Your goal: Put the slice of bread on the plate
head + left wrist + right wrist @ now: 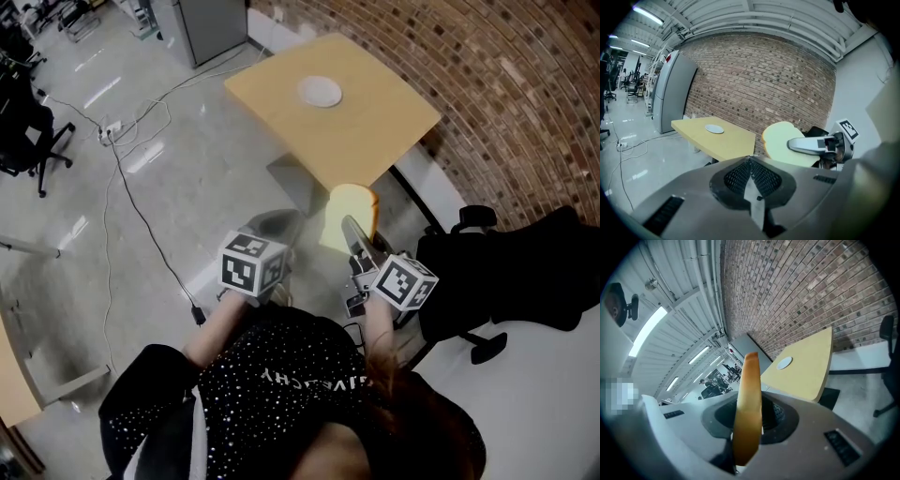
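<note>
A pale slice of bread stands on edge in mid-air, short of the near corner of the yellow table. My right gripper is shut on it; in the right gripper view the slice's brown crust rises between the jaws. A small white plate lies near the middle of the table and also shows as the plate and the plate. My left gripper hovers to the left of the bread, jaws shut with nothing in them. The left gripper view shows the bread beside it.
A black office chair stands to the right, close to my right hand. Cables run across the shiny floor at the left. A grey cabinet stands beyond the table, and a brick wall runs behind it.
</note>
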The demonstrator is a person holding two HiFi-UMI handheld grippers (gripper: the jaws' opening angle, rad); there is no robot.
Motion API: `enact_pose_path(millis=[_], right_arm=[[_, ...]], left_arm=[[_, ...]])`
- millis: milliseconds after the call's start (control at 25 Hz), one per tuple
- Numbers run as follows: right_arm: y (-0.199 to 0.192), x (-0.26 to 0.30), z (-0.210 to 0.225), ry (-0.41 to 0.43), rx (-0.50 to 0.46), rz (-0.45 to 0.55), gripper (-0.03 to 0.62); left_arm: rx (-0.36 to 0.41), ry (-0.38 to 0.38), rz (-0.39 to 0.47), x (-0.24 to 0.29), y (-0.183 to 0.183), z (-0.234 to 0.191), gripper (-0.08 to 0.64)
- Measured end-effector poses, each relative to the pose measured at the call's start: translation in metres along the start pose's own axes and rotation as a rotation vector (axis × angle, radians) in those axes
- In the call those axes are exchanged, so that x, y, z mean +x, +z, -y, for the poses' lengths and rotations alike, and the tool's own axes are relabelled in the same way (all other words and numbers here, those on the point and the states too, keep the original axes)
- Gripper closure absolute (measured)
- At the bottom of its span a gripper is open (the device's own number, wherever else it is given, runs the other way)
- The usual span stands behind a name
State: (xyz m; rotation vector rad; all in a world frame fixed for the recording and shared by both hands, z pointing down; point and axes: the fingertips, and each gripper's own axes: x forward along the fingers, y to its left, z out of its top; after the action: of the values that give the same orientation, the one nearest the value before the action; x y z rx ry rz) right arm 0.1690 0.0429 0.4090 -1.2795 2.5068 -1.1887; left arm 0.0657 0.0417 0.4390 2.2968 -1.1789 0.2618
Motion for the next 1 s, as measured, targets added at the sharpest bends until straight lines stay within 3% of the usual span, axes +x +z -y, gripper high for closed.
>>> enact_pose_path(millis=[560,1000], right_arm=[[0.066,0.089,0.047,-0.031,0.038,-0.016,0.499],[0.137,0.188,0.083,-0.105,0.071,-0.041,0.500]], left_arm=[[-0.019,-0.008,-0.048,0.084,0.059,-0.056,0.551],[-0.053,-0.059,-0.078,0.163,0.140,-0.129,0.551]])
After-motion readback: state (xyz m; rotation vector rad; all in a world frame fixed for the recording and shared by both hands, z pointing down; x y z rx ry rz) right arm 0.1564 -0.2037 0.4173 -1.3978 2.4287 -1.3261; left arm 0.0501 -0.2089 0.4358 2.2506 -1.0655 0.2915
